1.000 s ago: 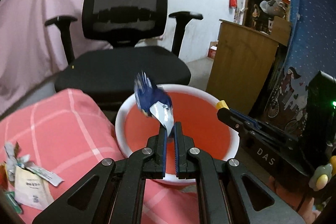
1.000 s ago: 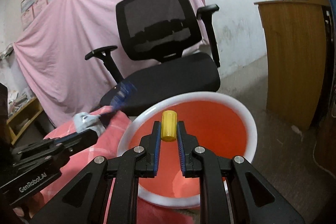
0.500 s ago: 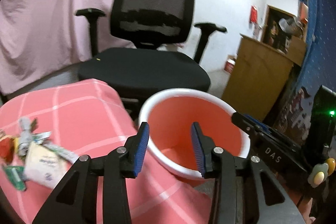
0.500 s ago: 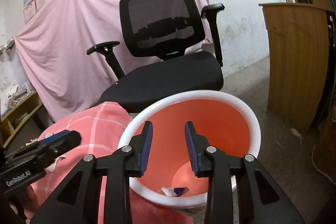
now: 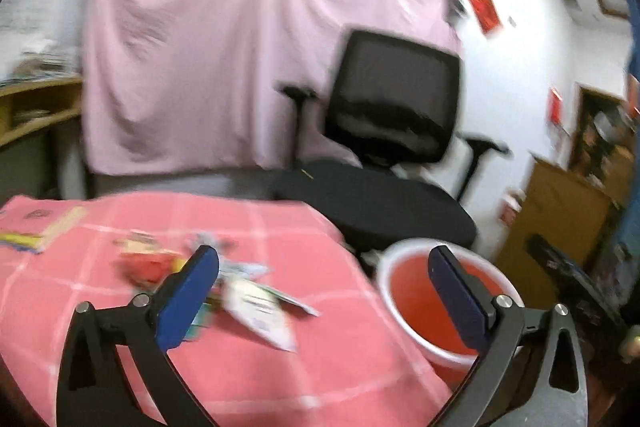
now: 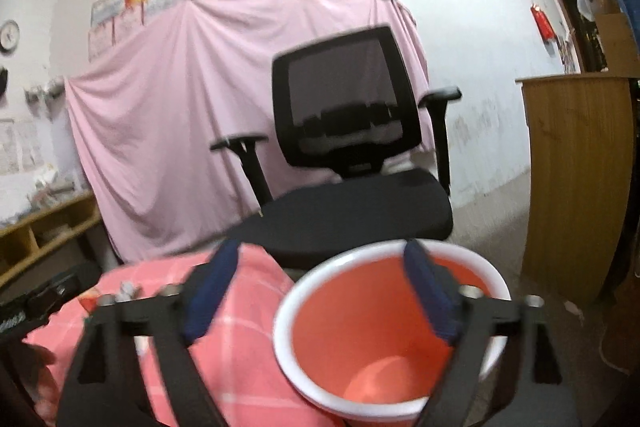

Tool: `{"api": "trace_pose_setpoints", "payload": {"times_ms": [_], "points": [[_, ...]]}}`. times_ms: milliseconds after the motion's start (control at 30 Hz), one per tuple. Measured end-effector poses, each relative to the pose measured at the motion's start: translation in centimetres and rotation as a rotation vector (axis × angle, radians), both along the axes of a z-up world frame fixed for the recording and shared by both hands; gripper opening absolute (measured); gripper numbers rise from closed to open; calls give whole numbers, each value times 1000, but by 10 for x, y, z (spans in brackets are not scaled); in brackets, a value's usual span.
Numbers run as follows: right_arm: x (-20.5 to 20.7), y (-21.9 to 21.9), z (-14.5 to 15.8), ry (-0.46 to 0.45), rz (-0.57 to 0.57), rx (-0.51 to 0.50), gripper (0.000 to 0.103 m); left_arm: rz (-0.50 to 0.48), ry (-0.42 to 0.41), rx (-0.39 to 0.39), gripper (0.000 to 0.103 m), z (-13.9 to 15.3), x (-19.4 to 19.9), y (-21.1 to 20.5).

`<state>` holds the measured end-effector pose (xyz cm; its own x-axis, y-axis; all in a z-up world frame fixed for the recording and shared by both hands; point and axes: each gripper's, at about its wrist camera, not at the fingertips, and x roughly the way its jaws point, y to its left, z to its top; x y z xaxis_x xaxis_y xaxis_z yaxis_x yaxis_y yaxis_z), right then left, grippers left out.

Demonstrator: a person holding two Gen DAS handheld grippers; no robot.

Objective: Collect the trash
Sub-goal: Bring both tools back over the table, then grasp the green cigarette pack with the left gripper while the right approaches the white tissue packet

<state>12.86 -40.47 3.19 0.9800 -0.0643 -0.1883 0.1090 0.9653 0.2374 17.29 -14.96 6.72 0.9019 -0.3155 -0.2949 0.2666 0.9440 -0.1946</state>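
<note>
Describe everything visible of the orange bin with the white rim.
The bin is a round, tapered bucket, plastic by its look, with an orange inside and a thick white rim. It stands upright and open, below the edge of the pink checked cloth and in front of the black office chair. In the right wrist view its floor looks bare, though the near part is hidden. Nothing visibly touches it; contact with the cloth cannot be told.

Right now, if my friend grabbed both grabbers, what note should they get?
Left gripper: jaws opening, nothing between them, aimed at the table.
Right gripper: jaws opening, empty, over the orange bin.
Trash: a pile of wrappers lies on the pink checked cloth, left of the bin.
Done: neither gripper carries trash; what is in the bin is unclear.
Left: pick up the wrappers, drop them in the bin.
</note>
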Motion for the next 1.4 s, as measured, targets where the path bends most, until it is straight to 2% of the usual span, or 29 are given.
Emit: {"api": "trace_pose_setpoints", "payload": {"times_ms": [67, 100, 367, 567, 800, 967, 1100, 1233, 1300, 1367, 1400], "points": [[-3, 7, 4, -37, 8, -2, 96, 50, -12, -22, 102, 1, -5, 14], [-5, 11, 6, -52, 14, -6, 103, 74, -13, -22, 102, 1, -7, 21], [-8, 50, 18, -159, 127, -46, 103, 180, -72, -6, 102, -4, -31, 64], [-5, 78, 20, -176, 192, -74, 103, 223, -97, 21, 102, -13, -40, 86], [7, 109, 17, -153, 259, -94, 103, 279, -124, 45, 102, -17, -37, 107], [20, 126, 12, -90, 306, -109, 103, 291, -116, 73, 102, -26, -31, 117], [33, 133, 4, 0, 360, -100, 103, 261, -52, 78, 102, -34, -21, 122], [48, 133, -7, 111, 396, -71, 89, 222, 42, 92, 102, -42, -4, 125], [56, 131, -11, 162, 413, -47, 86, 200, 92, 86, 101, -47, 4, 125], [63, 133, -16, 207, 436, -39, 83, 168, 138, 82, 97, -50, 12, 124], [64, 134, -17, 221, 447, -41, 77, 153, 161, 82, 92, -51, 17, 123]]}}
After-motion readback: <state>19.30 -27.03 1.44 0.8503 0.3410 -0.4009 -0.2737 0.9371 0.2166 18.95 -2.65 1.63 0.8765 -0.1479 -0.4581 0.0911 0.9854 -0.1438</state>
